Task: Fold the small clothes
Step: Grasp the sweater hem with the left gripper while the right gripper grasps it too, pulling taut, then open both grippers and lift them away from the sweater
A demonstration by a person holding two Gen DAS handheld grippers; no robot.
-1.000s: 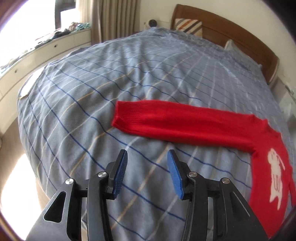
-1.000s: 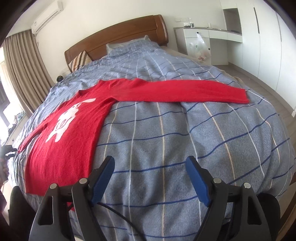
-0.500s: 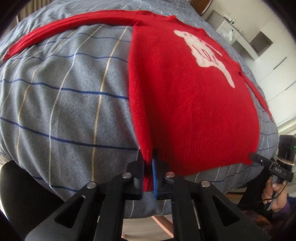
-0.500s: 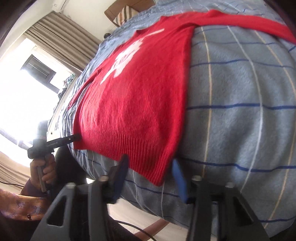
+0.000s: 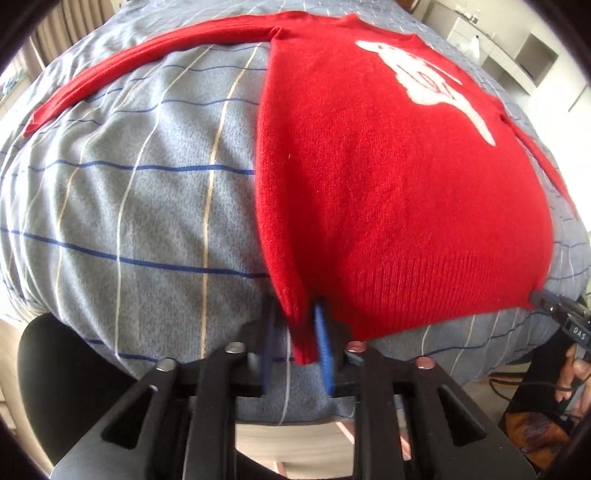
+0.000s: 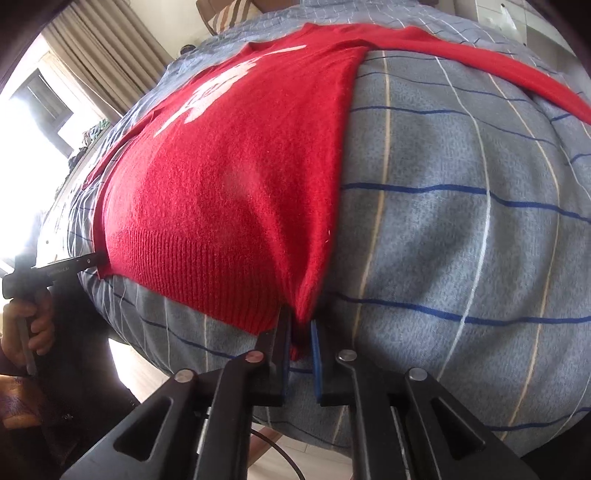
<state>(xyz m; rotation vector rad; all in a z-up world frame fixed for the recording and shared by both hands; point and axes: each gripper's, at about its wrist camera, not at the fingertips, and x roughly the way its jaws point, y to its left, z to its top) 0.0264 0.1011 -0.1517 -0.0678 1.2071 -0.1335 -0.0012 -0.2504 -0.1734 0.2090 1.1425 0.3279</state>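
A small red sweater [image 5: 388,177] with a white figure on its chest lies flat on the bed, sleeves spread out. It also shows in the right wrist view [image 6: 229,177]. My left gripper [image 5: 295,328] stands around the sweater's lower left hem corner with a gap between the blue pads [image 5: 321,336] and the cloth. My right gripper [image 6: 299,332] is shut on the lower right hem corner. The right gripper's tip shows at the far hem corner in the left wrist view [image 5: 546,299].
The bed has a grey-blue checked cover [image 5: 140,206] that drops off at the near edge. A wooden headboard and striped pillow [image 6: 225,14] are at the far end. Curtains and a bright window [image 6: 74,74] stand on the left. White cabinets [image 5: 517,55] are at the right.
Both grippers went from hovering open above the bed to the sweater's hem corners. The right gripper has closed on its corner. The left jaws, pinched half a second ago, now stand slightly apart.
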